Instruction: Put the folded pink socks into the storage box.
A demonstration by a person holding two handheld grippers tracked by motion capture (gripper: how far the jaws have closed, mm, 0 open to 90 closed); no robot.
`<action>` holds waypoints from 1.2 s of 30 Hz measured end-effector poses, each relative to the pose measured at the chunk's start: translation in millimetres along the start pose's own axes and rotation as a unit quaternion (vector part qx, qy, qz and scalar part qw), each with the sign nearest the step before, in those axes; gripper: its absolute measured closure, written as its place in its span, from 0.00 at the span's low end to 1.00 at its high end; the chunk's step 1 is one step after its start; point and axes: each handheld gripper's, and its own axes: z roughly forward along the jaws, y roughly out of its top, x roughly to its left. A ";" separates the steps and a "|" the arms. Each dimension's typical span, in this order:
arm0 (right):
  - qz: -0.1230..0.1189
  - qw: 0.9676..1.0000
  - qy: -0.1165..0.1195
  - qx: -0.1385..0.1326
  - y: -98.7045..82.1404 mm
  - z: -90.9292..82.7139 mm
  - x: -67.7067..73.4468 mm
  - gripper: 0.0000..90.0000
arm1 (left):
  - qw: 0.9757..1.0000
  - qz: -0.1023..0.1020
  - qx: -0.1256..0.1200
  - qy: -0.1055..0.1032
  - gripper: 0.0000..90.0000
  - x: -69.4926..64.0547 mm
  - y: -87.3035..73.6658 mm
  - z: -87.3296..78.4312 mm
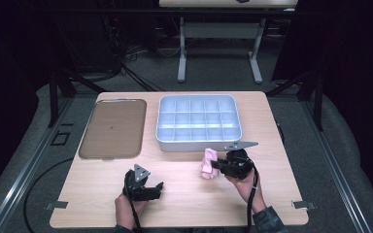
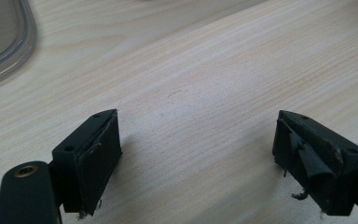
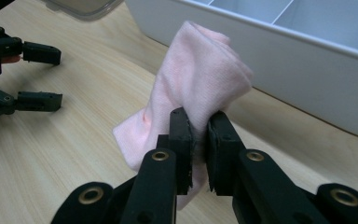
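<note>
The right gripper is clamped on a pink cloth, its jaws pinching a gathered fold near the lower middle of the bundle. In the high view the pink cloth sits at the tip of the right gripper, just in front of the near wall of the white compartment tray, over the wooden table; whether its lower edge touches the tabletop cannot be told. The left gripper rests low near the table's front edge, well apart from the cloth, with its jaws spread wide and nothing between them. A clear lid lies flat to the left of the tray. Handling judgement: the cloth appears light, soft and limp — it should drape and sag below any grip point and is unlikely to break or slip. Take hold on a bunched fold, several layers thick — not on a single loose edge, which could pull free.
</note>
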 end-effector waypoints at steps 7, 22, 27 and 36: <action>-0.003 1.000 -0.011 -0.007 5.7 -12.9 -4.3 0.91 | 1.000 0.000 0.000 0.000 0.17 0.0 0.0 0.0; -0.009 0.999 -0.036 -0.038 26.4 -41.7 -18.2 0.91 | 1.000 -0.001 0.000 0.000 0.17 -0.1 0.1 0.0; -0.006 0.997 -0.048 -0.052 36.2 -48.6 -26.7 0.91 | 1.000 0.000 0.000 0.000 0.17 0.0 0.1 0.0; -0.016 0.995 -0.075 -0.067 54.3 -56.0 -35.6 0.91 | 1.000 -0.001 0.000 0.000 0.17 0.0 0.1 0.0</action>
